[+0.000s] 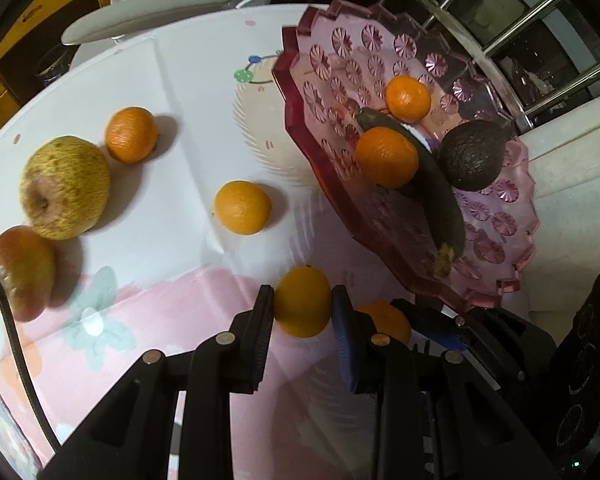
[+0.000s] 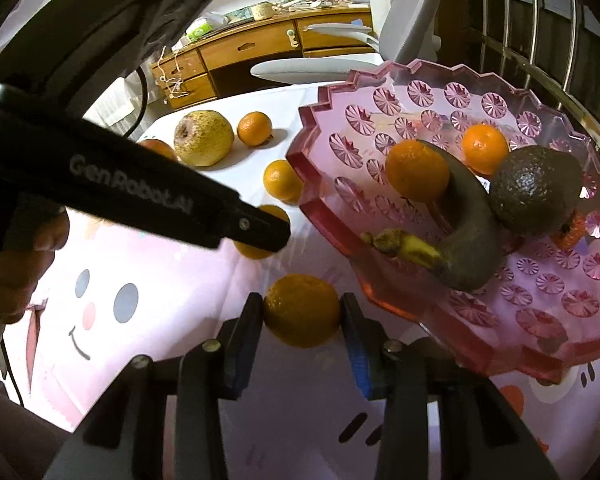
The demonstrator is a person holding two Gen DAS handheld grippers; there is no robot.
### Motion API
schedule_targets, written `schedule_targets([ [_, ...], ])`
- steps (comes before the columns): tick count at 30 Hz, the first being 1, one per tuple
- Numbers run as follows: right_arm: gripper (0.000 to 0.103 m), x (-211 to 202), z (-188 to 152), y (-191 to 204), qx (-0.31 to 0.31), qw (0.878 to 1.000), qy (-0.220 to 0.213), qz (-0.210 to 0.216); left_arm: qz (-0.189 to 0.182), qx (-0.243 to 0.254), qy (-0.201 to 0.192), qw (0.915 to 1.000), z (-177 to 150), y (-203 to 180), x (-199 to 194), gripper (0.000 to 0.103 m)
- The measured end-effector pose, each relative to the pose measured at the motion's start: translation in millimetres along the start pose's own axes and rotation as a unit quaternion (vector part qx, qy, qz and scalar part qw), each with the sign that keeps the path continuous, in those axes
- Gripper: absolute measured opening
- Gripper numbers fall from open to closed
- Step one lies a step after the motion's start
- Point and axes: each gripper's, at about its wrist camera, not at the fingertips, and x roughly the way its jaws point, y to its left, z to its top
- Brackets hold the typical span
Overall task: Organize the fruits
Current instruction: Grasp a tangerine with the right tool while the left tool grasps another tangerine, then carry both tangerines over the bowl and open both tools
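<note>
— Where do we stand?
— Each claw pinches a small round orange mandarin: left claw (image 1: 302, 307), right claw (image 2: 301, 312). The scalloped pink glass bowl (image 2: 380, 292) lies ahead and right of both.
— Which goes first?
— Probably the right; its mandarin (image 2: 301, 310) sits nearer the rim.

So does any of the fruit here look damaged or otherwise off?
Yes. The banana in the pink glass bowl has turned almost fully dark, with only its stem end yellow. The large yellow fruit on the tablecloth is heavily brown-speckled. The oranges look fine.
</note>
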Motion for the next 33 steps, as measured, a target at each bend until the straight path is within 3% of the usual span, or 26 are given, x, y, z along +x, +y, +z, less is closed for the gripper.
schedule_targets([
  [3, 0.040, -8.8, 2.6, 0.2, -0.004, 1.000, -0.002, 0.011, 0.022, -0.001, -0.010, 0.9997, -2.3, -4.3, -14.1, 0.027],
  [8, 0.040, -32.2, 5.3, 7.2, -0.004, 0.999, -0.007, 0.036, 0.029, -0.015, -0.034, 0.9989, -6.7, -7.8, -40.4, 0.027],
  [13, 0.040, -64.4, 9.0, 10.9, -0.001, 0.999, -0.026, 0.047, 0.014, -0.017, -0.066, 0.9976, -13.4, -13.5, -64.7, 0.027],
  [19, 0.040, -93.3, 14.4, -4.3, 0.016, 0.998, -0.048, 0.031, -0.006, -0.003, -0.097, 0.9952, -11.2, -33.3, -79.8, 0.027],
  [25, 0.040, -102.3, 18.3, -39.2, 0.071, 0.996, -0.045, -0.003, -0.023, 0.009, -0.100, 0.9947, -5.8, -53.7, -77.2, 0.027],
  [33, 0.041, -98.6, 20.8, -83.2, 0.168, 0.985, -0.024, -0.019, -0.039, 0.032, -0.088, 0.9948, 5.4, -79.0, -65.8, 0.027],
])
